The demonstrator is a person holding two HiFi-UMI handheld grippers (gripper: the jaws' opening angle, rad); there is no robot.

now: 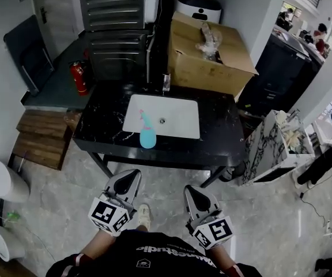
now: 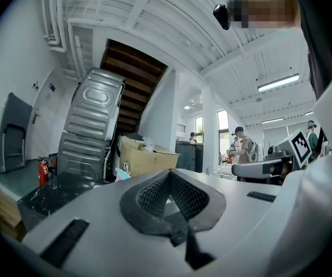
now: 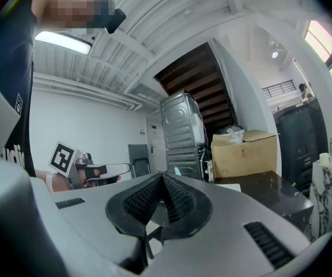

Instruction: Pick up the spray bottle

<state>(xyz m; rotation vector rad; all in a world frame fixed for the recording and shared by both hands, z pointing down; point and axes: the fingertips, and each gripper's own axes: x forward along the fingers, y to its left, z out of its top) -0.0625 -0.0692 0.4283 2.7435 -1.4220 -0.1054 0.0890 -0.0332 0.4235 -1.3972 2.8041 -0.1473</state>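
Observation:
A teal spray bottle [image 1: 147, 135] with a pink trigger stands upright on the front rim of a white sink [image 1: 177, 120], set in a black marble table [image 1: 223, 137]. Both grippers are held low in front of the person, short of the table's near edge and pointing level at it. My left gripper [image 1: 134, 174] is shut and empty, and the bottle is beyond it, slightly to its right. My right gripper [image 1: 189, 190] is also shut on nothing. The bottle's top peeks over the left jaws [image 2: 121, 175] and the right jaws [image 3: 178, 171].
A cardboard box [image 1: 206, 53] sits behind the table, beside stacked metal appliances [image 1: 117, 27]. A red fire extinguisher [image 1: 79, 77] and wooden pallets [image 1: 42, 137] lie at the left, with a white bin [image 1: 2, 180] nearer. A marble-fronted cabinet [image 1: 275, 149] stands right. People are at the far right.

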